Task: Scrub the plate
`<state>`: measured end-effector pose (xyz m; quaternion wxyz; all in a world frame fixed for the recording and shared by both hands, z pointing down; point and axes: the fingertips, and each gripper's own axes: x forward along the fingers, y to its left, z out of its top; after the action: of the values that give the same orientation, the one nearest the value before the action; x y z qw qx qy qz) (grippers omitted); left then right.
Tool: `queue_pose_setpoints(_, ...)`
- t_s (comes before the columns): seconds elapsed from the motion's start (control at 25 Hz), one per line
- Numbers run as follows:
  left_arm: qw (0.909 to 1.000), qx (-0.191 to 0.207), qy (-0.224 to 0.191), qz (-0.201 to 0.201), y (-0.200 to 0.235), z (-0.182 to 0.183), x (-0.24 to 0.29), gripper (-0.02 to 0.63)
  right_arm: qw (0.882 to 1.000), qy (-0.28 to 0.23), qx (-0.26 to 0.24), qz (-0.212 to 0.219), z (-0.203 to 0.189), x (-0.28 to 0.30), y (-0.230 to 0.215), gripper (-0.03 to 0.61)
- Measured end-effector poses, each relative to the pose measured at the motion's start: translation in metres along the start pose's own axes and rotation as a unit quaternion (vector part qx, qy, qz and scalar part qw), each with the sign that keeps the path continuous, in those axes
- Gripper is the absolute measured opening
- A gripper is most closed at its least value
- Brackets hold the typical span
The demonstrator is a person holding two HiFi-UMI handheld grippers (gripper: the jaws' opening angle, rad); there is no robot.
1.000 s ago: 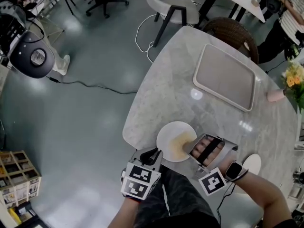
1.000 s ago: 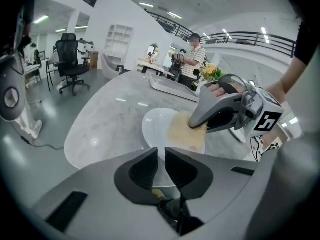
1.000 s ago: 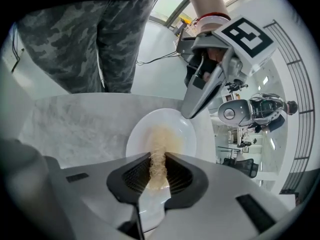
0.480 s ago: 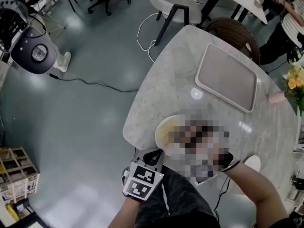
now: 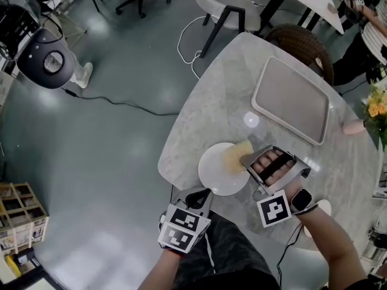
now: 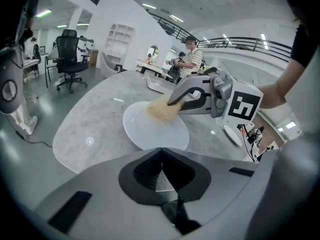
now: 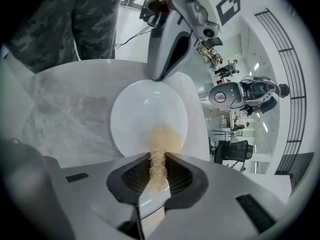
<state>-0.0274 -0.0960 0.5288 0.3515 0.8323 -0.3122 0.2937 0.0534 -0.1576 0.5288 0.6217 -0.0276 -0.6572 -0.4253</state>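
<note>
A round white plate (image 5: 216,175) lies near the front edge of the marble table (image 5: 224,110). My right gripper (image 5: 247,157) is shut on a tan fibrous scrub pad (image 5: 236,151), which rests on the plate's far right part. In the right gripper view the pad (image 7: 162,139) sticks out from between the jaws (image 7: 157,159) onto the plate (image 7: 142,111). My left gripper (image 5: 202,195) is at the plate's near rim, its jaws closed on that edge. In the left gripper view, the plate (image 6: 150,131) runs into that gripper's (image 6: 161,151) tips.
A grey tray (image 5: 290,98) lies at the table's far side. A small white dish (image 5: 321,208) sits at the right, and flowers (image 5: 376,104) stand further back. Behind the table are a wicker chair (image 5: 299,41) and a floor cable (image 5: 121,107).
The right gripper has carried the scrub pad from the plate's middle right toward its far right edge. The left gripper stays at the near rim.
</note>
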Motion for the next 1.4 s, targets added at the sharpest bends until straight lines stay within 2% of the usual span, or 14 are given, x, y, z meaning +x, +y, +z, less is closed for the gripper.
queue_pose_setpoints(0.2,1.0000,0.008,0.000,0.005,0.001,0.001,-0.001,0.014,0.999,-0.013,-0.042,0.018,0.004,-0.023,0.026,0.071)
queue_pose_setpoints(0.44,0.9997,0.021,0.007,0.008,0.001,0.002,-0.001,0.014,0.991,-0.065,-0.119,0.022,0.041,-0.038,0.032,0.071)
queue_pose_setpoints(0.64,0.9997,0.023,0.009,0.008,-0.001,0.001,-0.001,0.014,0.974,-0.096,-0.204,0.003,0.066,-0.033,0.016,0.071)
queue_pose_setpoints(0.84,0.9996,0.024,0.010,0.009,-0.001,-0.001,0.001,0.014,0.953,-0.103,-0.285,-0.014,0.070,-0.018,-0.004,0.071)
queue_pose_setpoints(0.92,0.9997,0.022,0.009,0.009,0.000,-0.001,0.001,0.014,0.948,-0.103,-0.301,-0.021,0.069,-0.011,-0.013,0.071)
queue_pose_setpoints(1.0,0.9997,0.021,0.008,0.008,-0.001,-0.001,0.004,0.014,0.952,-0.096,-0.289,-0.029,0.065,-0.003,-0.025,0.071)
queue_pose_setpoints(1.16,0.9998,0.020,0.007,0.006,-0.003,0.001,0.008,0.014,0.971,-0.057,-0.228,-0.038,0.041,0.015,-0.045,0.071)
queue_pose_setpoints(1.28,0.9998,0.017,0.005,0.004,-0.002,0.002,0.006,0.014,0.983,-0.038,-0.178,-0.027,0.029,0.020,-0.045,0.071)
queue_pose_setpoints(1.4,0.9999,0.015,0.005,0.004,-0.002,0.002,0.006,0.014,0.993,-0.044,-0.111,-0.008,0.029,0.015,-0.034,0.071)
